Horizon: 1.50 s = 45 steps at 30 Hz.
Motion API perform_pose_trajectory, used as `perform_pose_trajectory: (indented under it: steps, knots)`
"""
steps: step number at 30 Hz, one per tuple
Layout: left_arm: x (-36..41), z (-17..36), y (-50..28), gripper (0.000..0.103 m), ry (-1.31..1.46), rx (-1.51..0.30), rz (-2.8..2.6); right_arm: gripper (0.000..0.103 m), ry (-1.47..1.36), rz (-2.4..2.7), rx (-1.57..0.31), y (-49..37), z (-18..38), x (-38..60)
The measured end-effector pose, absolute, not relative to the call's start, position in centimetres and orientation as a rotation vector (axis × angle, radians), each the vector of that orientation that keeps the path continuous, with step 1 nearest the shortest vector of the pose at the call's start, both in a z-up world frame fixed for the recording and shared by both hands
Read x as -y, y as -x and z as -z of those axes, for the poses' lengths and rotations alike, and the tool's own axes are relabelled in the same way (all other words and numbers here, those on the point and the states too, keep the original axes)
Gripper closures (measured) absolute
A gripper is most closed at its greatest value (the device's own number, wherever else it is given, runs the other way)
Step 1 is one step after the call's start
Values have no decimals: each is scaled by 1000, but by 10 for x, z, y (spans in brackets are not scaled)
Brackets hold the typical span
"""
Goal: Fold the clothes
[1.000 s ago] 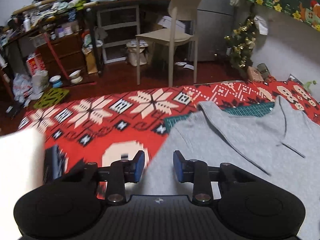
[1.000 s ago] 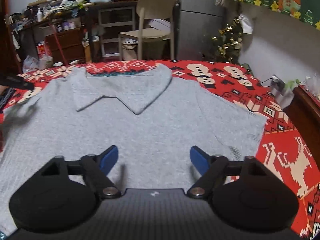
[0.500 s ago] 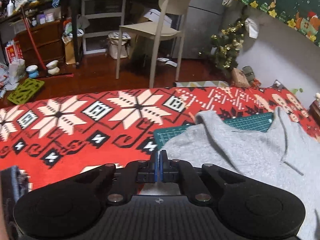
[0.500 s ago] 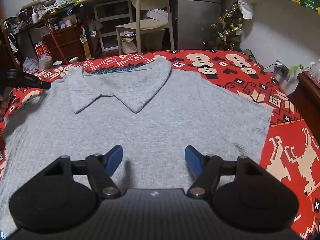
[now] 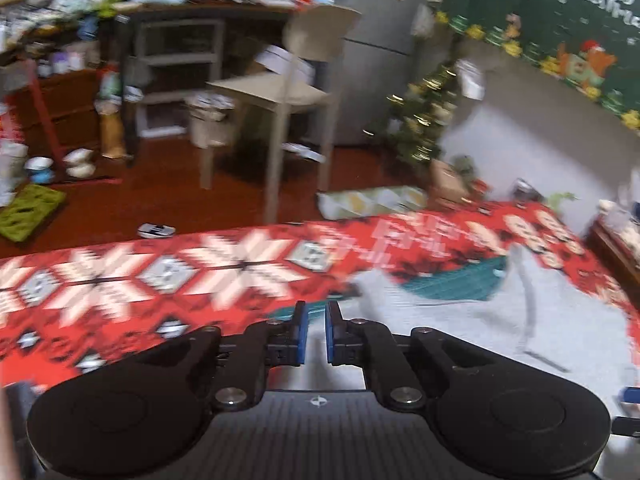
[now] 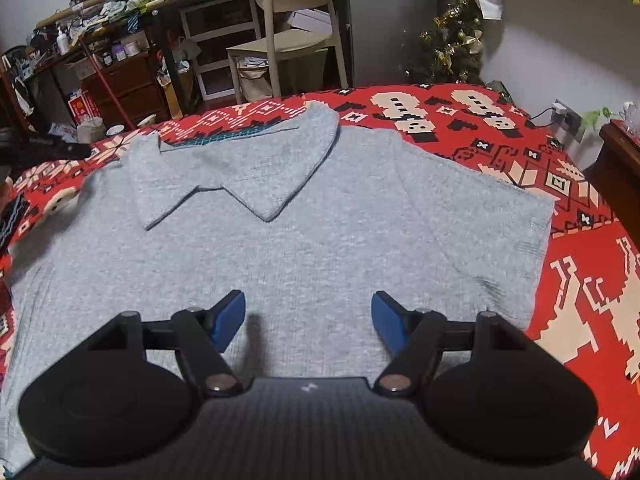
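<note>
A grey collared shirt (image 6: 304, 232) lies spread flat, front up, on a red patterned blanket (image 6: 520, 148). The right tool (image 6: 308, 320) hovers over its lower middle, wide apart and empty. The left tool (image 5: 314, 334), at the shirt's edge, is opening slightly, gripping nothing.

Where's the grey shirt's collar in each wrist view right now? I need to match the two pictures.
Left wrist: collar at right of centre, blurred, beside the green mat.
Right wrist: collar upper centre, spread flat, points toward the camera.
Shared landmark: the beige chair beyond the red blanket.
</note>
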<state>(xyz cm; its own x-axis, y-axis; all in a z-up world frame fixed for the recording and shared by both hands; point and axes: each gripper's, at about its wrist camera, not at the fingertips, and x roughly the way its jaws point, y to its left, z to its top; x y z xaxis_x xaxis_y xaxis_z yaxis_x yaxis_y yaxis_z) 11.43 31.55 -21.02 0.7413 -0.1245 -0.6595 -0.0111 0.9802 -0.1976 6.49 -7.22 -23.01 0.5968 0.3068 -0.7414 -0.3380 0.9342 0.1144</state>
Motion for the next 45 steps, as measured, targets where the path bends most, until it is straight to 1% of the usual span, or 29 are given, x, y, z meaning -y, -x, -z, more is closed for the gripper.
perform_pose_trajectory:
  steps: [3, 5, 8, 10, 11, 13, 17, 18, 22, 24, 28, 31, 32, 33, 38, 42, 43, 45]
  knots:
    - [-300, 221, -131, 97, 167, -789, 92, 30, 27, -378, -856, -68, 229, 74]
    - [-297, 230, -140, 97, 161, -819, 78, 33, 24, -378, -857, -70, 229, 75]
    - [-301, 238, -145, 98, 174, -822, 36, 39, 23, -377, -861, -74, 228, 78]
    - [-308, 239, -144, 98, 199, -818, 7, 49, 29, -375, -869, -80, 228, 81]
    - [-310, 238, -143, 98, 199, -819, -1, 51, 31, -375, -873, -84, 227, 83]
    - [-311, 232, -139, 98, 195, -801, 10, 58, 22, -383, -879, -95, 222, 88]
    - [-310, 219, -138, 95, 187, -770, 47, 58, 46, -394, -815, -122, 198, 99]
    - [-309, 218, -141, 95, 178, -774, 50, 60, 61, -400, -796, -130, 192, 101]
    - [-308, 222, -157, 94, 131, -819, 65, 70, 133, -478, -747, -176, 184, 97]
    - [-309, 227, -161, 91, 124, -838, 80, 75, 147, -507, -768, -205, 190, 93]
    - [-312, 234, -160, 90, 119, -850, 114, 77, 183, -512, -795, -254, 204, 86]
    - [-311, 237, -156, 90, 108, -844, 125, 77, 214, -535, -814, -273, 216, 75]
    - [-310, 237, -155, 93, 100, -842, 122, 77, 227, -543, -822, -278, 220, 70]
    - [-308, 237, -155, 102, 76, -843, 111, 77, 238, -551, -831, -284, 225, 65]
    - [-302, 233, -150, 103, -6, -825, 47, 77, 237, -571, -859, -300, 244, 47]
    - [-311, 234, -145, 103, 22, -816, 38, 78, 252, -545, -840, -307, 246, 40]
    - [-313, 235, -144, 103, 30, -814, 36, 82, 248, -538, -841, -309, 245, 40]
    - [-315, 232, -143, 103, 49, -812, 50, 84, 240, -539, -828, -310, 239, 40]
